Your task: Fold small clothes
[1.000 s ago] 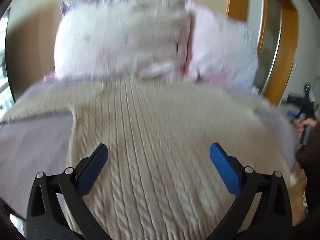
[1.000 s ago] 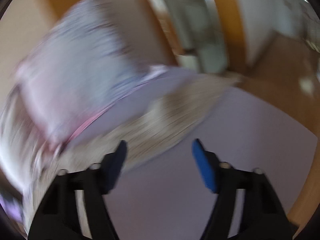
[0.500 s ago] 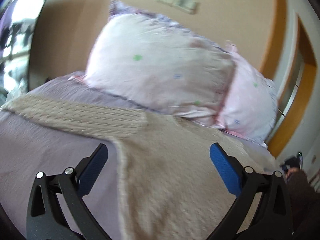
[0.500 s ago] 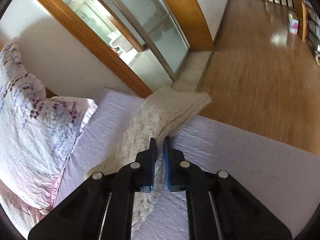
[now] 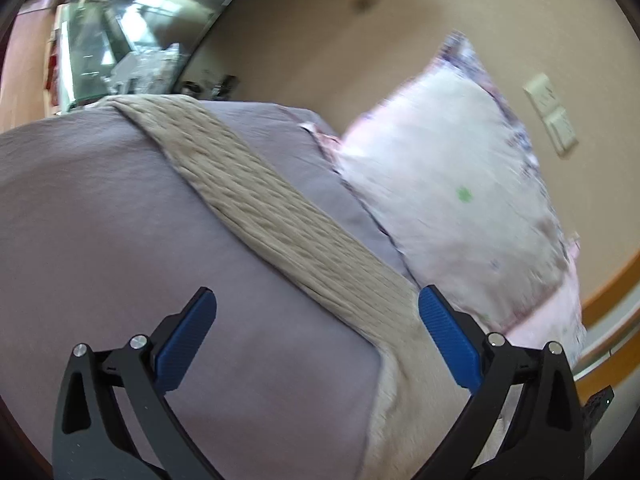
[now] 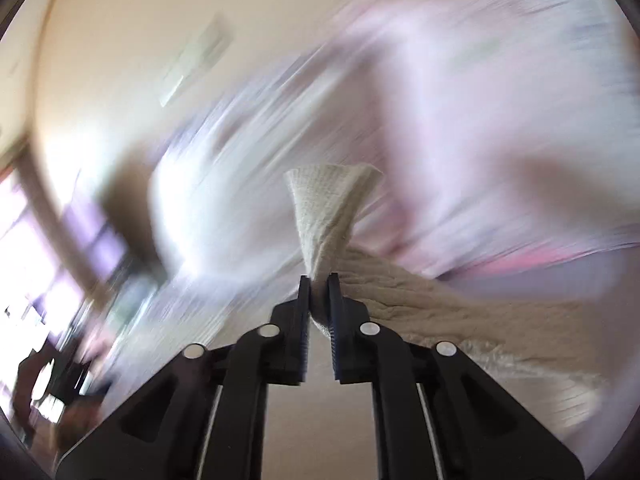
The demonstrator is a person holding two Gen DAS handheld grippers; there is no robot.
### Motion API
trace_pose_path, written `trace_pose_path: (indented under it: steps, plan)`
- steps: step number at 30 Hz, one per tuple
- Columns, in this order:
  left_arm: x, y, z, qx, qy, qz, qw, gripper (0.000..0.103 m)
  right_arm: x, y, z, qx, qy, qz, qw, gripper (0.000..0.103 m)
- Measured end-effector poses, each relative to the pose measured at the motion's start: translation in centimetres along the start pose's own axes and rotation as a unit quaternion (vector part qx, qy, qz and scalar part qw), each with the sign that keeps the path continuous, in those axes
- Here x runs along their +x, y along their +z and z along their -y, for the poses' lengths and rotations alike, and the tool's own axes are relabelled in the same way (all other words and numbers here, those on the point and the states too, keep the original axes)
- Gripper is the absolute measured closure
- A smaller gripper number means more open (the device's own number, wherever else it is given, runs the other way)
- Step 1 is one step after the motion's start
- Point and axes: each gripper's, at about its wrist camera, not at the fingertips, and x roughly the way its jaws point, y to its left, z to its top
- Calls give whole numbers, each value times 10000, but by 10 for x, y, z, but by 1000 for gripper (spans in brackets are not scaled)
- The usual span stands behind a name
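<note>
Lavender bed sheet (image 5: 100, 220) carries our beige sweater (image 5: 280, 216); right hand-held gripper (image 6: 319, 280) pinches its sleeve (image 6: 328, 208), left hand-held gripper (image 5: 316, 312) gapes empty.

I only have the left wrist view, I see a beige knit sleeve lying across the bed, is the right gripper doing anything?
Observer: Yes. The right gripper is shut on the cuff of the sweater's other sleeve.
Operator: Is that cuff on the bed?
Observer: No, it sticks up beyond the fingertips, fanned out, in front of a blurred pink pillow.
Operator: And my left gripper?
Observer: The left gripper is open and holds nothing; the sleeve runs diagonally across the purple sheet ahead of it.
</note>
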Motion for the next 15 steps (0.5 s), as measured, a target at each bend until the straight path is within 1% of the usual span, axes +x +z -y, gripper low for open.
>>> trace_pose_path:
  steps: [1,2,3,4,5,6,9,10,11,12,14,15]
  plan:
    - [0,3,-4,-38,58,13,10000,4,27,-12,-26,-172,306,-516,9981,89]
    - [2,8,-8,-83,113,26,9999,4,36,-18,-38,-256,418,-685,9964,84]
    - [4,14,-12,-138,179,26,9997,5,41,-25,-49,-364,492,-736,9954,74]
    - [6,18,-14,-191,228,18,9996,6,40,-28,-54,-430,504,-682,9955,67]
    - [9,24,-18,-263,278,10,9993,10,37,-30,-55,-509,459,-529,9962,51]
    - [14,29,-22,-339,314,-9,9989,12,35,-27,-50,-518,376,-415,9971,43]
    - [27,46,-43,-765,417,-114,9961,27,14,-29,-28,-337,201,-276,9988,42]
    - [30,52,-48,-856,434,-77,9954,34,8,-32,-22,-254,156,-262,9992,42]
    - [32,58,-54,-1000,443,-61,9940,38,1,-33,-13,-151,81,-227,9996,42]
    - [34,63,-59,-1125,433,-55,9927,40,-2,-33,-7,-91,16,-194,9998,41]
    - [39,76,-69,-1376,442,-38,9895,50,-14,-34,3,-24,-101,-122,9999,40]
    - [42,81,-74,-1474,447,-22,9881,52,-18,-35,8,-13,-138,-91,9999,39]
